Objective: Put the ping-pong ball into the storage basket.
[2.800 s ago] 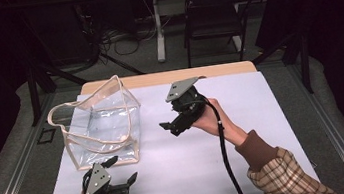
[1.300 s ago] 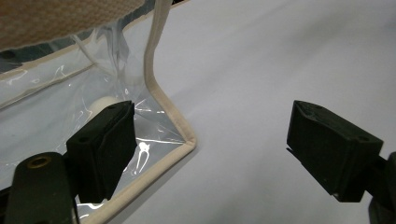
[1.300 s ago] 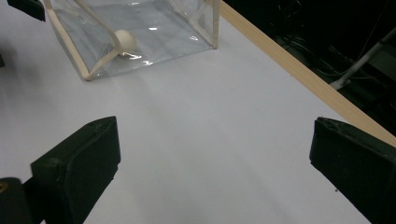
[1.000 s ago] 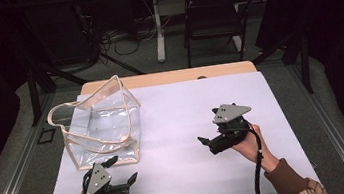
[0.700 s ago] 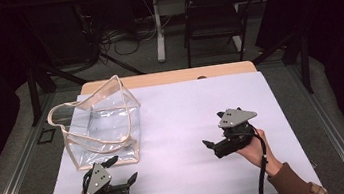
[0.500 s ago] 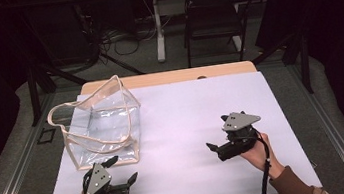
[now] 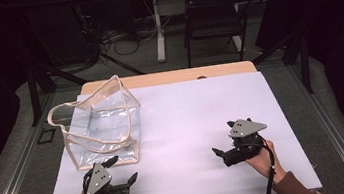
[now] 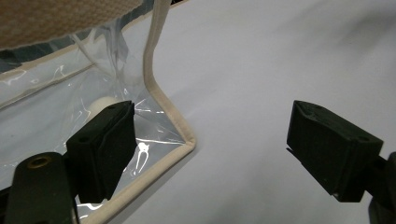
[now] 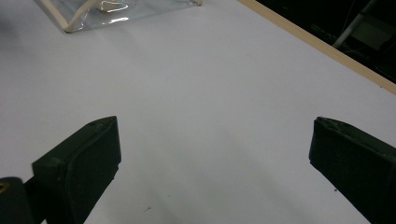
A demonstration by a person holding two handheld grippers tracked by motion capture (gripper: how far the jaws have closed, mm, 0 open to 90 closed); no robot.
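Currently my left tongs (image 7: 120,172) gape empty just beside the clear tote bag's (image 7: 101,126) near corner on the counter (image 7: 188,120); right tongs (image 7: 223,151) wide, empty, well apart. Risk: closing carelessly could slip off the slick film or tip the bag.

Clear bag (image 8: 116,116) cut off by the top and left edges in the left gripper view, pale round item (image 8: 103,104) inside it too blurred to identify, bag's near corner (image 9: 88,14) alone within the right gripper view's top edge.
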